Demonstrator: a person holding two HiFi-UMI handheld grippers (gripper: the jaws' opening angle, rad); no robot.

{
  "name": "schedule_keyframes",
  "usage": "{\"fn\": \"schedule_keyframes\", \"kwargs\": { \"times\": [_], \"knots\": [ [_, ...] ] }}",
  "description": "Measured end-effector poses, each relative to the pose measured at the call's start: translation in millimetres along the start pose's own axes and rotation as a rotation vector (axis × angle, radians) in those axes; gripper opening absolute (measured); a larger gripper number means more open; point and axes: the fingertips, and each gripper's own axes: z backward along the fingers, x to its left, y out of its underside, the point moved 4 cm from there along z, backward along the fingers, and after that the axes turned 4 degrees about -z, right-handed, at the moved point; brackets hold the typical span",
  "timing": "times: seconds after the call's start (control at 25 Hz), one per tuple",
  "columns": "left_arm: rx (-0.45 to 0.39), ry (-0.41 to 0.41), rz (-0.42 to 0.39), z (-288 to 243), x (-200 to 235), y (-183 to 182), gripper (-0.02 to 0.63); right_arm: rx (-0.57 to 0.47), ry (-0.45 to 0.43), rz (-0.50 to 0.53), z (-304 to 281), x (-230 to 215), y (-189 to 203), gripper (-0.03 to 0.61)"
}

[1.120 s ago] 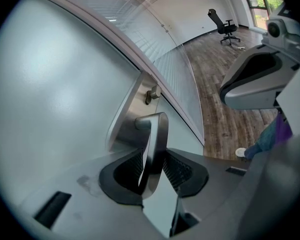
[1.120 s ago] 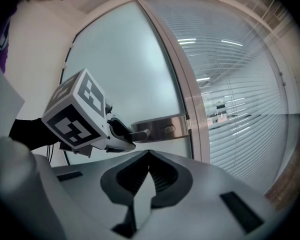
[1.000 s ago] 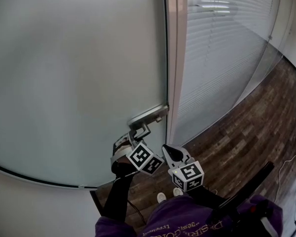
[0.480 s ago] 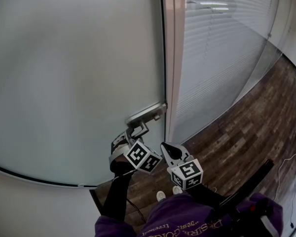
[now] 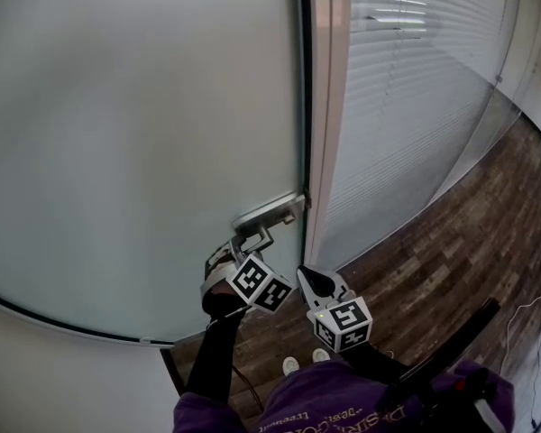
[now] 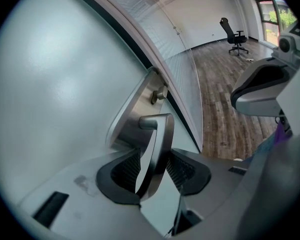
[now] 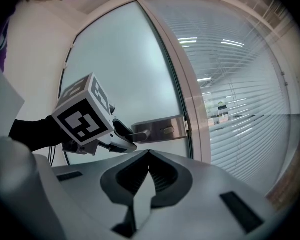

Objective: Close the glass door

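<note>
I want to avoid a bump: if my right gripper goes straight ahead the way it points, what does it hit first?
The right gripper would probably meet the frosted glass door near its metal handle plate first; depth is unclear.

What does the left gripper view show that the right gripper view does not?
Left gripper view only: an office chair, and the left gripper's jaws, which have just been opening, either side of the door handle. Right gripper view only: the marker cube on the left gripper, and the right gripper, shut. Both: the glass door, handle and blinds.
</note>
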Motion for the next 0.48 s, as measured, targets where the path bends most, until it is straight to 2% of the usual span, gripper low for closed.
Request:
{"fn": "schedule_keyframes", "kwargs": {
  "times": [0.2,0.36,0.48],
  "knots": [
    [-0.006,-0.014,-0.014,0.8,-0.5,-0.5,0.149,0.000,0.002,-0.003,4.9,-0.6,1.0,-0.003],
    [-0.013,-0.039,-0.055,2.9,-1.3,-0.8,0.149,0.003,-0.001,-0.003,9.2,1.9,3.0,-0.003],
    [-0.027,-0.117,-0.117,3.9,-1.1,-1.1,0.149,0.005,-0.002,-0.005,11.2,1.5,3.5,-0.003]
  ]
}}
